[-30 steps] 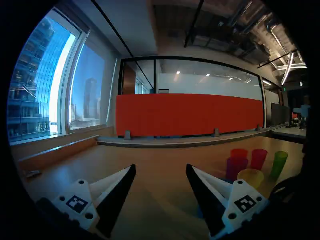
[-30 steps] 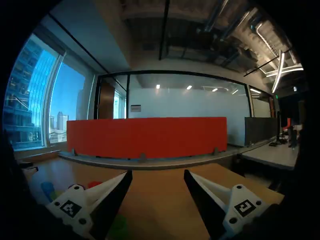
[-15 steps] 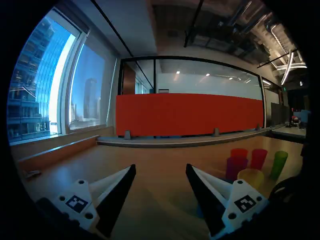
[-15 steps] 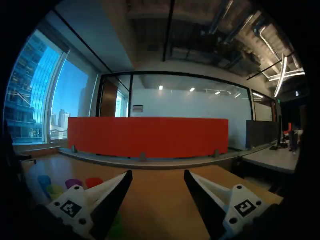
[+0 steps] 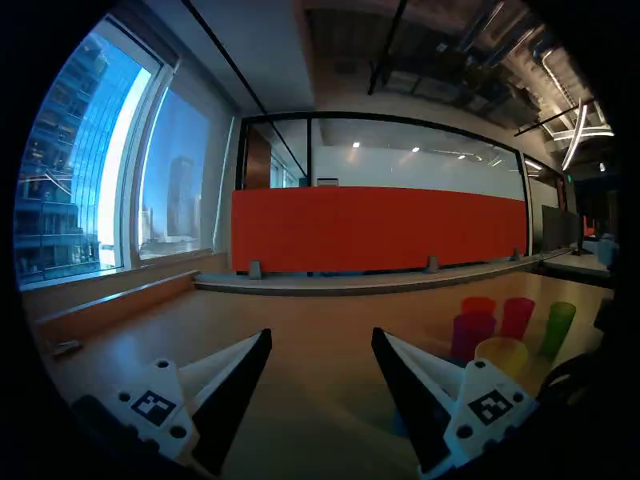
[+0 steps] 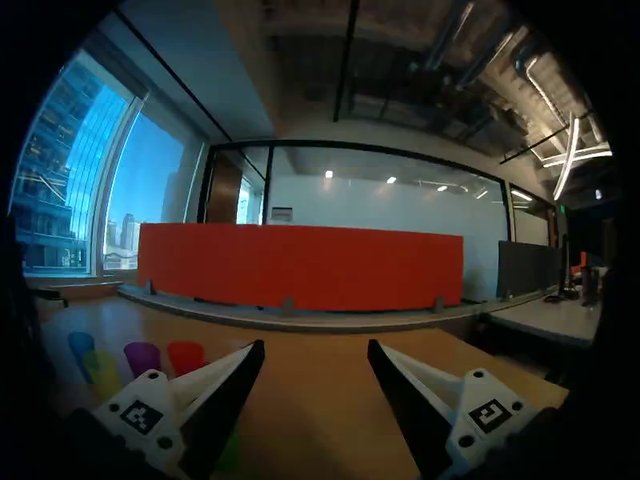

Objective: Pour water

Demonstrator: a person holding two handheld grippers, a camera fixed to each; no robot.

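In the left gripper view, several coloured plastic cups stand on the wooden table to the right of my left gripper: a red cup, a pink cup, a green cup, a purple cup and a yellow cup. The left gripper is open and holds nothing. My right gripper is also open and holds nothing. To its left stand a blue cup, a yellow-green cup, a purple cup and a red cup. I cannot tell whether any cup holds water.
The wooden table runs back to a red partition along its far edge. Tall windows line the left side. Another desk stands off to the right. A small dark object lies at the table's left.
The right gripper's view has shifted, so the cups at its left now sit higher and show more fully. The left gripper has stayed still.
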